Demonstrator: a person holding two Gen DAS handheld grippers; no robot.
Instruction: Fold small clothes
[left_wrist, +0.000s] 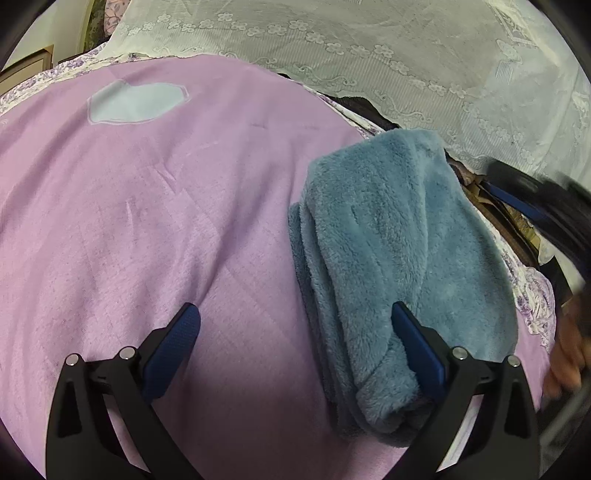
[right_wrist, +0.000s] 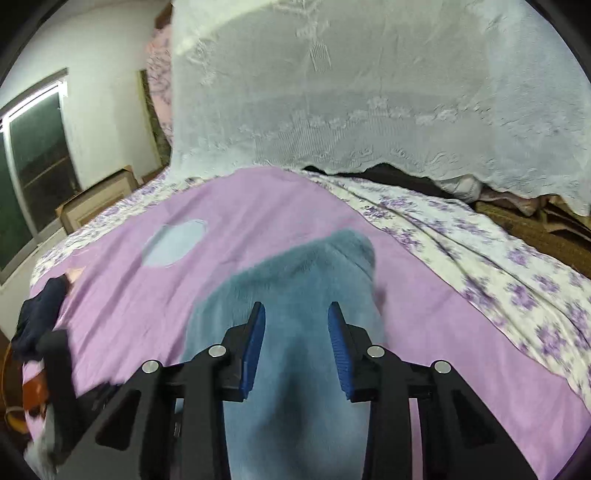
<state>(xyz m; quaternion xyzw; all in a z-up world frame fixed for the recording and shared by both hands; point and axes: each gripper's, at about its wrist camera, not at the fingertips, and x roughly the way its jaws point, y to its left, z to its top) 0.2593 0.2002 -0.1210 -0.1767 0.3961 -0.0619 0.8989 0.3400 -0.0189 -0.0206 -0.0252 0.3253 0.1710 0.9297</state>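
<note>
The fluffy blue garment (left_wrist: 399, 236) looks soft and floppy on the purple blanket (left_wrist: 147, 221); grab a thick folded edge; left hand-held gripper (left_wrist: 295, 314) gapes wide; right hand-held gripper (right_wrist: 296, 314) sits partly apart, pinching nothing.

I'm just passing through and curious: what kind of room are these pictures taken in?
Most likely a bedroom at home: a bed spread with a purple blanket, a flowered sheet under it, and a window in a plain wall.
</note>
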